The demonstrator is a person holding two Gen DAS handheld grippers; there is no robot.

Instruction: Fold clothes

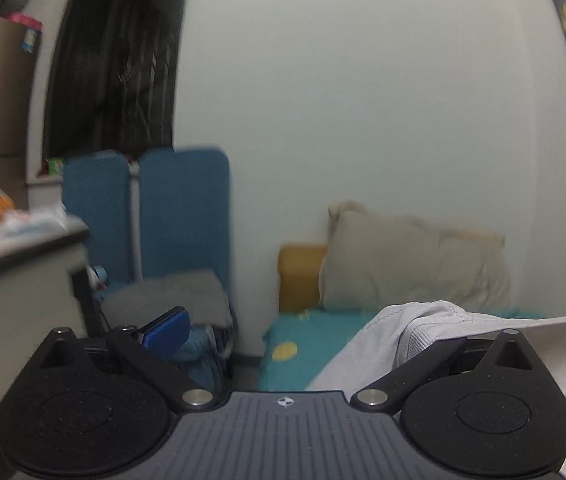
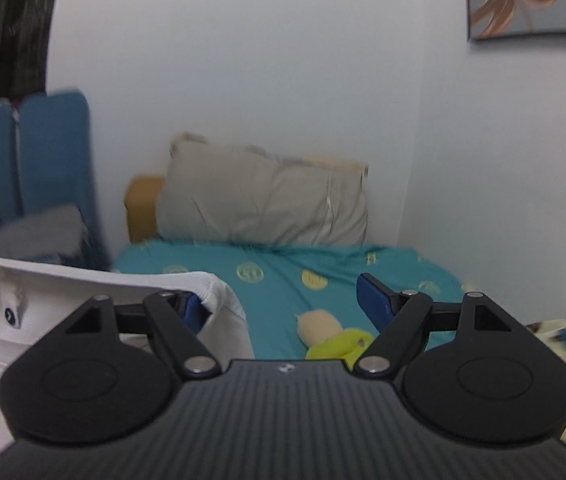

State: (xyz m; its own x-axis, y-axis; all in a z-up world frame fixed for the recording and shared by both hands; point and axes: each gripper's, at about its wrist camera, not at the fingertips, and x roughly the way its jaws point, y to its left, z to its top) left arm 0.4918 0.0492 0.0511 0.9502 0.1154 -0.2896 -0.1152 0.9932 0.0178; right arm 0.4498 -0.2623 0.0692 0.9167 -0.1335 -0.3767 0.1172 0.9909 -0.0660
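I have both grippers raised over the bed (image 2: pixel 283 276), looking toward the grey pillow (image 2: pixel 263 204) propped against the wall. The white garment (image 2: pixel 63 320) hangs lifted between the two units, its top edge stretched taut across the lower left of the right wrist view and the lower right of the left wrist view; my read is that it is held up like this so it falls flat before being laid on the teal sheet. Left gripper (image 1: pixel 323 336): fingers spread wide, the left blue pad (image 1: pixel 167 332) free in the air, the right one buried under the ribbed white fabric (image 1: pixel 423 332). Right gripper (image 2: pixel 283 300): also spread wide, the left pad (image 2: pixel 193 306) touching the garment's hemmed edge, the right pad (image 2: pixel 375 300) clear over the sheet. Neither pair is pinched shut on cloth, so the garment seems draped over one finger of each, though the exact contact is hidden. A soft toy (image 2: pixel 331 332) with a yellow-green part lies on the sheet just ahead of the right unit, where the garment may be laid.
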